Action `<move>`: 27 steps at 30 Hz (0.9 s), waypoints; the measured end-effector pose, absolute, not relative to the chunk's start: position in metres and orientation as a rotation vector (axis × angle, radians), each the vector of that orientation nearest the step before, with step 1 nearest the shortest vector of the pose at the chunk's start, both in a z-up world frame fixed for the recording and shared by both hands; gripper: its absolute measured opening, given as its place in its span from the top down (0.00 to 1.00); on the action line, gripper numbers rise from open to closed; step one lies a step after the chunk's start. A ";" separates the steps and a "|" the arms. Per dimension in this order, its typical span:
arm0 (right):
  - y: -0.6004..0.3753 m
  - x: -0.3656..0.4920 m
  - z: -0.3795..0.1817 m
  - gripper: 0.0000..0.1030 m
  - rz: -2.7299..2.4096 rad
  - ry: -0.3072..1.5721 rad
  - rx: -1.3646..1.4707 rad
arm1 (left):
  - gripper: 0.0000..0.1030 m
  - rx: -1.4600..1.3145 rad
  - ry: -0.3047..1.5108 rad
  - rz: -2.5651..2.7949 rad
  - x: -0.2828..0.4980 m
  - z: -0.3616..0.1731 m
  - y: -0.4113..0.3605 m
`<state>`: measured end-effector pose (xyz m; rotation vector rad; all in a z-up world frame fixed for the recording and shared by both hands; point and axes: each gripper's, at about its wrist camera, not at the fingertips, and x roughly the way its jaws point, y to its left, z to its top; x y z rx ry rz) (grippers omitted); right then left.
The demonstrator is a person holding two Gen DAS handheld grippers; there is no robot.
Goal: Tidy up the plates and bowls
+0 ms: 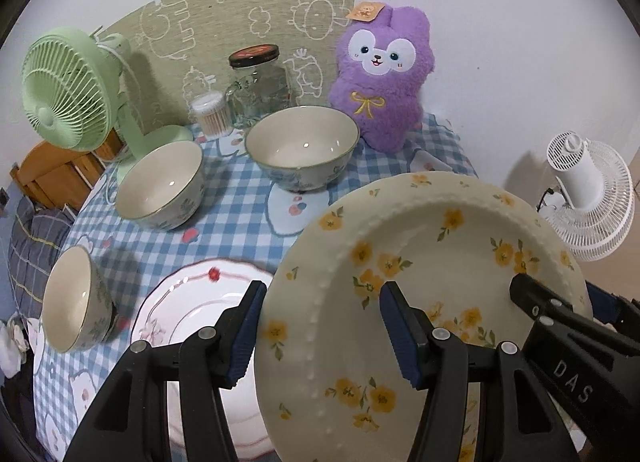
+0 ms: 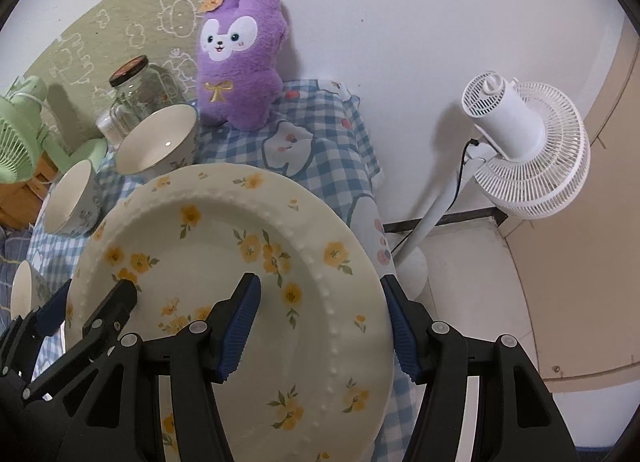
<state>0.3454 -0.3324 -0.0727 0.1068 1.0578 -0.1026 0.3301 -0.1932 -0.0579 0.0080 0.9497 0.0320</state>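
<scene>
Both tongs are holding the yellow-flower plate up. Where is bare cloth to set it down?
The widest bare patch of checked cloth lies between the big bowl, the middle bowl and the pink-rimmed plate. A narrower strip lies right of the purple plush, toward the table's edge. The back is crowded: green fan, jar, swab tub.

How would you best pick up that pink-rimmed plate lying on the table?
Grip the pink-rimmed plate by its scalloped rim, coming from the near edge. It lies flat on the tablecloth, so only the raised rim gives a gripper something to pinch.
</scene>
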 end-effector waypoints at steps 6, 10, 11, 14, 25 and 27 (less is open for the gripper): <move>-0.319 0.317 -0.069 0.38 -0.103 1.052 0.110 | 0.42 -0.003 0.954 0.027 0.302 -0.056 -0.179; -0.311 0.301 -0.068 0.38 -0.103 1.051 0.111 | 0.42 -0.007 0.957 0.022 0.283 -0.056 -0.168; -0.308 0.295 -0.068 0.38 -0.104 1.048 0.106 | 0.42 -0.006 0.958 0.020 0.279 -0.057 -0.166; -0.303 0.283 -0.070 0.38 -0.108 1.051 0.107 | 0.42 -0.007 0.961 0.015 0.268 -0.058 -0.161; -0.290 0.240 -0.080 0.38 -0.140 1.071 0.120 | 0.42 0.008 0.965 -0.013 0.231 -0.066 -0.148; -0.288 0.232 -0.082 0.38 -0.147 1.073 0.122 | 0.42 0.010 0.969 -0.019 0.224 -0.068 -0.147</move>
